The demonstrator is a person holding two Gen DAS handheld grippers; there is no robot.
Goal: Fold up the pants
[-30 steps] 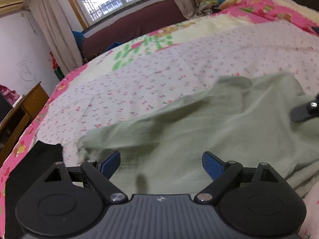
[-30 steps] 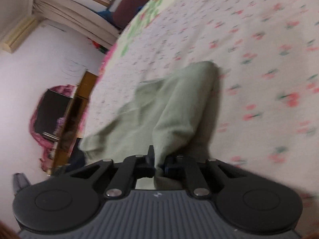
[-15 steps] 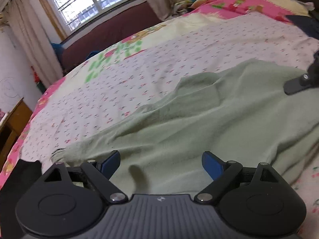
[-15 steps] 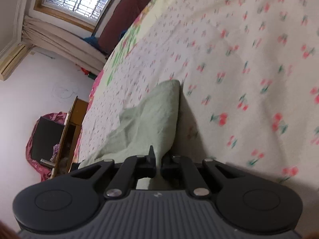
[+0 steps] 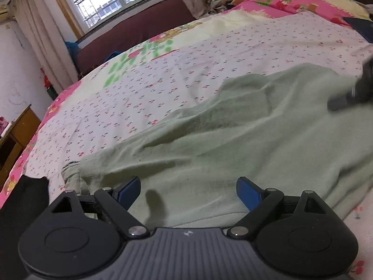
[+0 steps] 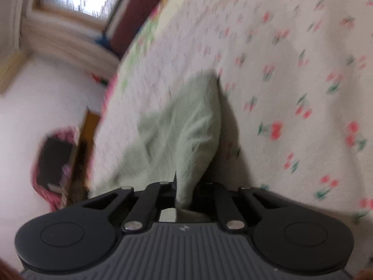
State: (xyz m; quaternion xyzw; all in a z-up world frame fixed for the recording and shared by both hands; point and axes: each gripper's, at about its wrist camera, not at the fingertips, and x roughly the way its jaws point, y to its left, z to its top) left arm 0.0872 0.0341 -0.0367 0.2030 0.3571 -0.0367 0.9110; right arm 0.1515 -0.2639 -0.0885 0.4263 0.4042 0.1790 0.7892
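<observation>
Pale green pants (image 5: 233, 140) lie spread and wrinkled across the cherry-print bedsheet (image 5: 186, 53). My left gripper (image 5: 188, 189) hovers over their near edge, open, blue pads wide apart with only flat cloth below. At the right edge of the left wrist view the right gripper (image 5: 349, 93) shows as a dark blur over the pants. In the right wrist view my right gripper (image 6: 184, 191) is shut on a pinched fold of the green pants (image 6: 181, 135), which rise toward it from the sheet.
A black cloth (image 5: 23, 200) lies at the bed's near left edge. A wooden cabinet (image 5: 16, 137) stands left of the bed. A dark red headboard (image 5: 139, 35) and window are at the far end, pink pillows (image 5: 291, 2) at the upper right.
The left gripper has moved closer over the pants, which now fill more of its view. The right gripper kept its hold on the fold and rolled, tilting its view.
</observation>
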